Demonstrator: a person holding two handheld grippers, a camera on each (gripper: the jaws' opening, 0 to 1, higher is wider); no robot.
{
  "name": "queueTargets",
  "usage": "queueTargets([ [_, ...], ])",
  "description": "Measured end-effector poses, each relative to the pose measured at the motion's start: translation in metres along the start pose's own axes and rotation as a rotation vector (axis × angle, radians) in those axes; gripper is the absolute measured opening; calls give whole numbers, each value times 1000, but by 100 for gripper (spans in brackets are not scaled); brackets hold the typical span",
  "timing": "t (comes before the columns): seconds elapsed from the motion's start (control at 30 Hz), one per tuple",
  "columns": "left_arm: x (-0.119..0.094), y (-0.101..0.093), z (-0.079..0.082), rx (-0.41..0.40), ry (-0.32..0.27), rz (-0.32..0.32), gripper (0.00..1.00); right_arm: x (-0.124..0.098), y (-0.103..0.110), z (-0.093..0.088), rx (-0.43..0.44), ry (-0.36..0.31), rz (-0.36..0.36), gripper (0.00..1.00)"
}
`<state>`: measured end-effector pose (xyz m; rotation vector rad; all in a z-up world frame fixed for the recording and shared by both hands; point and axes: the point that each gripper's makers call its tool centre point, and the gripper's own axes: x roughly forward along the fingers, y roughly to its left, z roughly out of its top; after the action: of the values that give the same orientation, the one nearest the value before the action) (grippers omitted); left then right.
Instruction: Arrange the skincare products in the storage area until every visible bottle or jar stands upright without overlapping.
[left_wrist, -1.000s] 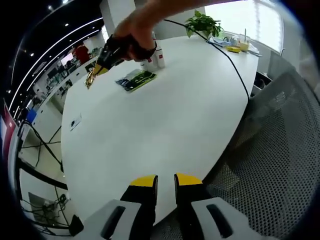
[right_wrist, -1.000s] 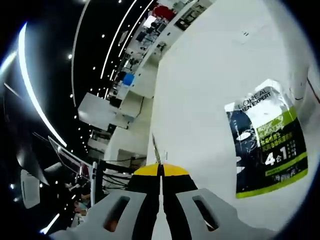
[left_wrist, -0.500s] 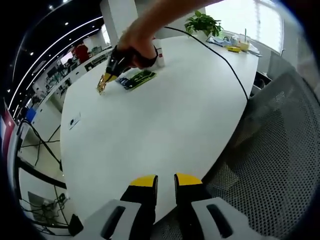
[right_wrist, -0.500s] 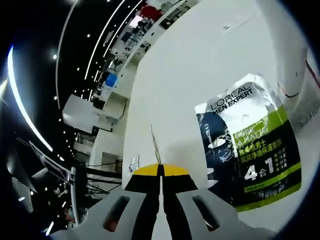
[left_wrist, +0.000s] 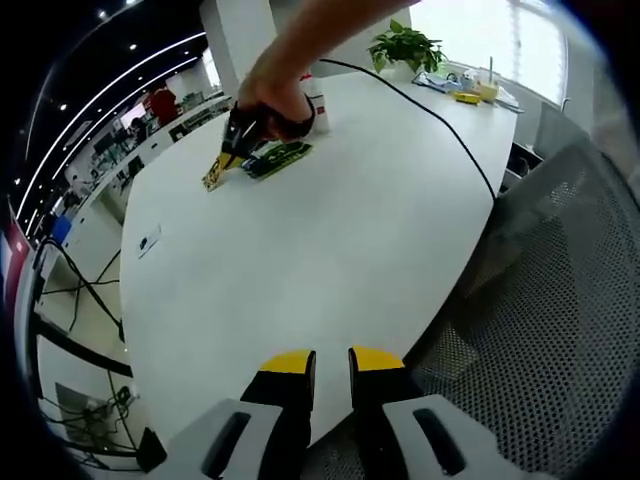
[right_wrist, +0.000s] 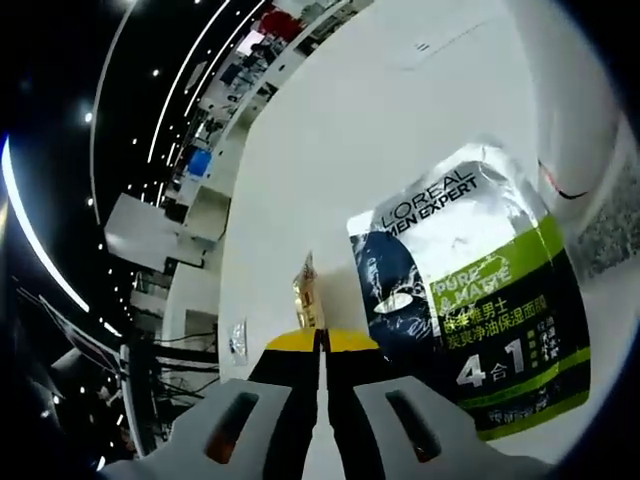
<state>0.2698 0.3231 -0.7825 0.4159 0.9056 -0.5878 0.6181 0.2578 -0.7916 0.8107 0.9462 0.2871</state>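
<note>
Right hand-held gripper has its jaws pressed together on a thin gold sachet, held edge-on, long axis running straight out from the jaw tips. In the left gripper view that sachet hangs just above the white worktop. Beside it a dark-and-green L'Oreal sachet lies flat, its printed face up. White bottles stand upright behind the person's hand. Left hand-held gripper sits at the worktop's near edge, jaws slightly apart, holding nothing.
</note>
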Motion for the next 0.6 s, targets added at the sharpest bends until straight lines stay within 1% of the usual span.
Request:
queueTargets([
  [0.1, 0, -1, -1, -5, 3, -3, 14, 0, -1, 0, 6, 7, 3, 1],
  [0.2, 0, 0, 0, -4, 1, -1, 14, 0, -2, 4, 6, -3, -1, 1],
  [0.3, 0, 0, -1, -3, 3, -1, 14, -2, -8, 8, -42, -24, -33, 2],
  [0.4, 0, 0, -1, -3, 4, -1, 14, -3, -6, 6, -35, -21, -22, 3],
  [0.47, 0, 0, -1, -2, 5, -1, 14, -3, -8, 8, -57, -33, -33, 5],
  [0.6, 0, 1, 0, -3, 2, 5, 14, -6, -7, 7, -74, -37, -33, 8],
])
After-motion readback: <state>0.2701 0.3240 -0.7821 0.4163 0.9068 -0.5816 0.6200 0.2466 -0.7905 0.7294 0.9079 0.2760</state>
